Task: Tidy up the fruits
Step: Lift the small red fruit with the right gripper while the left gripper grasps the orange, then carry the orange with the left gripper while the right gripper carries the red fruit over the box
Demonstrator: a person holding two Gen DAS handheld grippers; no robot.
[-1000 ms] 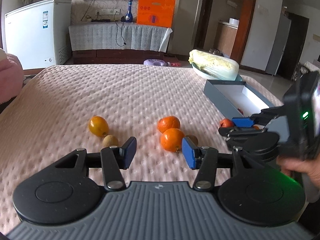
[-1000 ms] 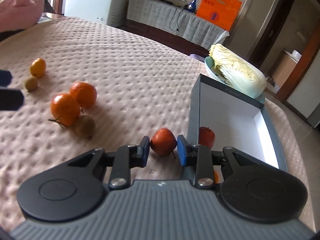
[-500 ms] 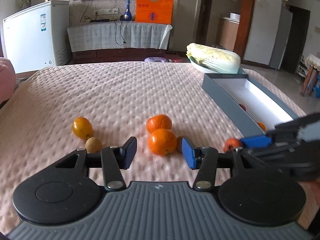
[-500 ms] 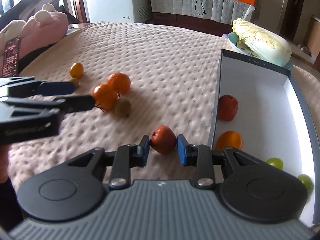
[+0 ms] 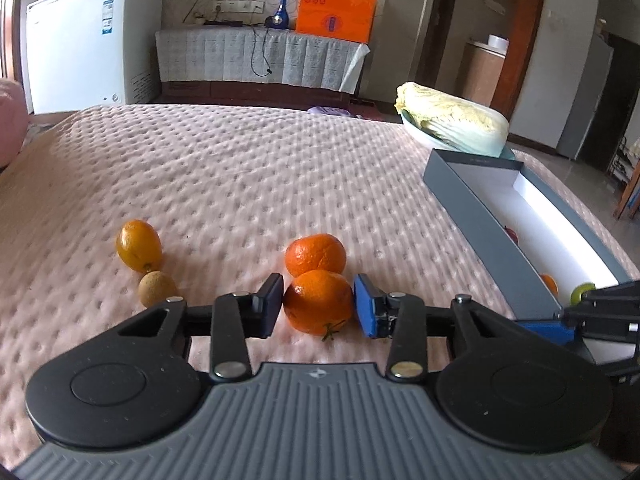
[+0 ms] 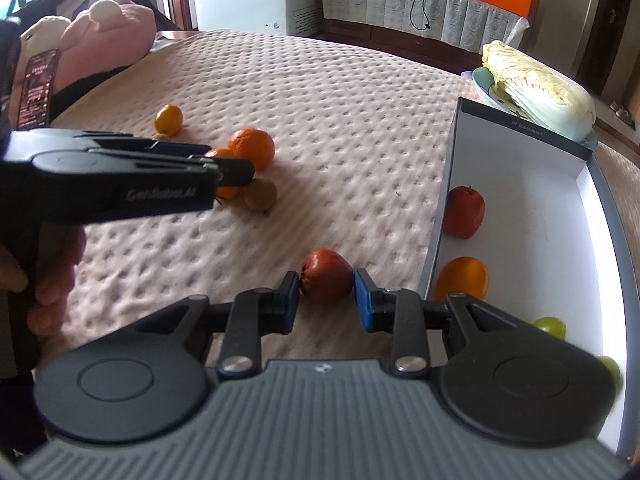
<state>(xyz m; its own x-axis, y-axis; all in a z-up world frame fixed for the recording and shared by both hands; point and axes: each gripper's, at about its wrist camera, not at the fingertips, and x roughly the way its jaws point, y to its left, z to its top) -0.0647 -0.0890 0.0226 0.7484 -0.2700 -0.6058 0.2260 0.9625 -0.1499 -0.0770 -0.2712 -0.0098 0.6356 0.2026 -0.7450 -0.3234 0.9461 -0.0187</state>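
My left gripper [image 5: 319, 305] is shut on the near orange [image 5: 319, 301], its pads touching both sides. A second orange [image 5: 315, 253] lies just behind it. A yellow fruit [image 5: 139, 245] and a small brown fruit [image 5: 157, 289] lie to the left. My right gripper [image 6: 326, 295] is shut on a small red fruit [image 6: 326, 276] beside the box. The grey box [image 6: 524, 136] with a white inside holds a red fruit [image 6: 463, 212], an orange fruit [image 6: 463, 278] and green fruits [image 6: 550, 326]. Another brown fruit [image 6: 260, 195] lies by the oranges.
A cabbage on a plate [image 5: 452, 122] stands beyond the box's far end. A pink plush toy [image 6: 108, 34] lies at the bed's far left edge. The pink quilted cover [image 5: 240, 168] spreads behind the fruits.
My left gripper has moved forward and closed around the near orange. My right gripper keeps the red fruit between its fingers and has shifted toward the box.
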